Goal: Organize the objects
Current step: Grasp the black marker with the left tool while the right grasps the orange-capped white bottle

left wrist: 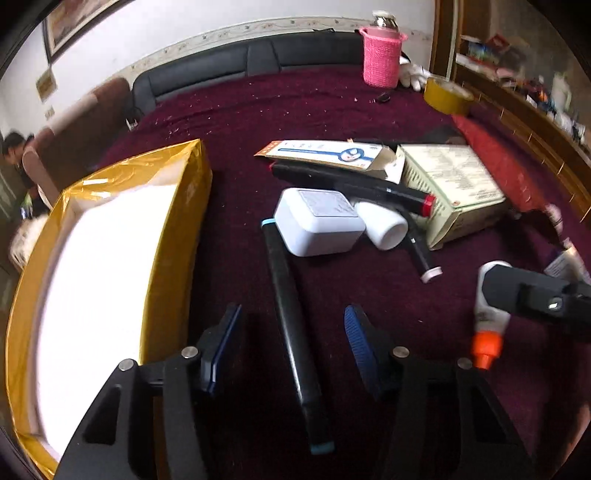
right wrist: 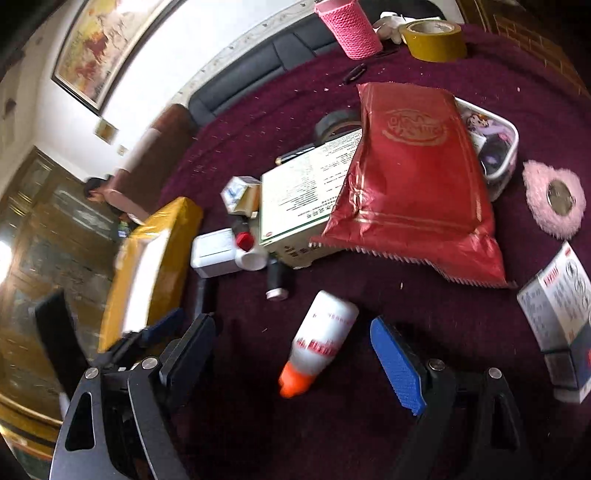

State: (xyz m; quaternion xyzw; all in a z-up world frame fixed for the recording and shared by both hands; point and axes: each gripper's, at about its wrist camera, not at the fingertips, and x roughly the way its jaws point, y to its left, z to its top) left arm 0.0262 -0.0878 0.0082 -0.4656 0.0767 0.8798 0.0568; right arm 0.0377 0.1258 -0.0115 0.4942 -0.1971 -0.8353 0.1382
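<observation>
1. The left tongs (left wrist: 291,336) stand wide apart over the dark maroon cloth-covered desk (left wrist: 258,110), holding nothing.
2. A long black marker with light-blue ends (left wrist: 291,332) lies on the desk between the two blue-padded fingers, touching neither; it runs from 12 o'clock down toward 6 o'clock.
3. At 9 o'clock of the left tongs sits an open box wrapped in yellow tape with a white inside (left wrist: 110,258).
4. At 12 o'clock a white rounded plastic case (left wrist: 317,225) touches the marker's far end, beside a white cylindrical cap (left wrist: 384,225) and a black pen with a red tip (left wrist: 369,184).
5. The right tongs (right wrist: 291,350) are also spread wide and grip nothing.
6. A white plastic bottle with an orange nozzle (right wrist: 317,343) lies tilted on the desk between the right fingers, nozzle toward 6 o'clock.
7. At 1 o'clock a red foil bag (right wrist: 410,177) rests on a pale printed carton (right wrist: 295,199).
8. A yellow tape roll (right wrist: 436,40) and a pink knitted cup sleeve (right wrist: 351,29) stand at the far edge.
</observation>
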